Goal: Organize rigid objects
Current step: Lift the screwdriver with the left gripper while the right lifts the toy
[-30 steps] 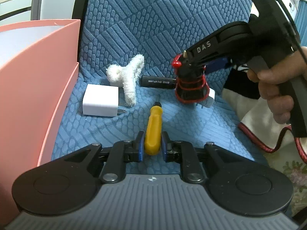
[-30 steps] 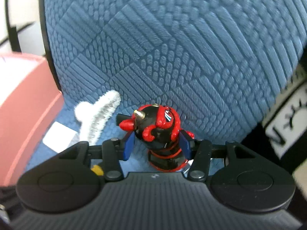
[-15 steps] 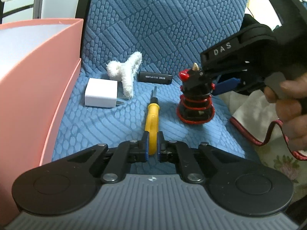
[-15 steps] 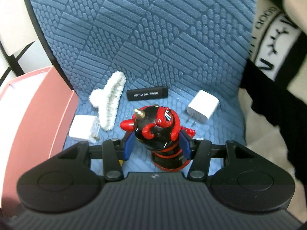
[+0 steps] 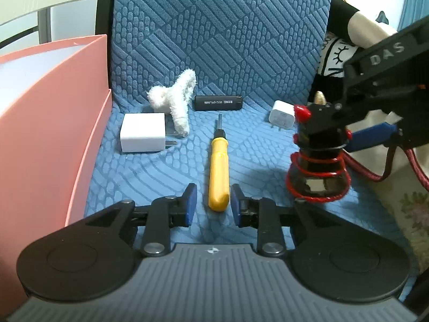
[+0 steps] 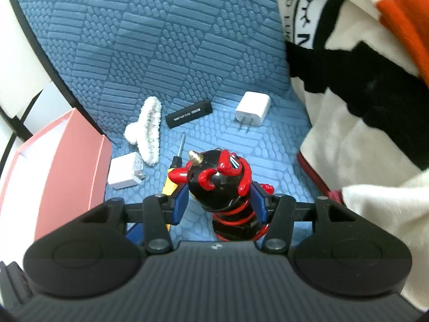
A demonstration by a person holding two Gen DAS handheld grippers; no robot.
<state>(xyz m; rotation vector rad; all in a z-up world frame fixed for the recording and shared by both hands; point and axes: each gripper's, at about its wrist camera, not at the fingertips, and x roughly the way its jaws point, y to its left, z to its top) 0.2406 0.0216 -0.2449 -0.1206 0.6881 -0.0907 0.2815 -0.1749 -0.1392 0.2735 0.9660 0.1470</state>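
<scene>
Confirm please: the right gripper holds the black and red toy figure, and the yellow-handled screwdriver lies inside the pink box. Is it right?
Not quite. The yellow-handled screwdriver lies on the blue textured cushion, not inside the pink box, as the left wrist view shows. The right gripper does hold the black and red toy figure.

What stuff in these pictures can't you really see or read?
- Inside of the pink box: left wrist view, its own wall hides it; right wrist view cuts it at the edge.
- Print on the black stick: too small in both views.
- Base of the red and black toy: right wrist view, the right gripper body covers it.
- Yellow screwdriver handle: right wrist view, mostly behind toy and fingers.
</scene>
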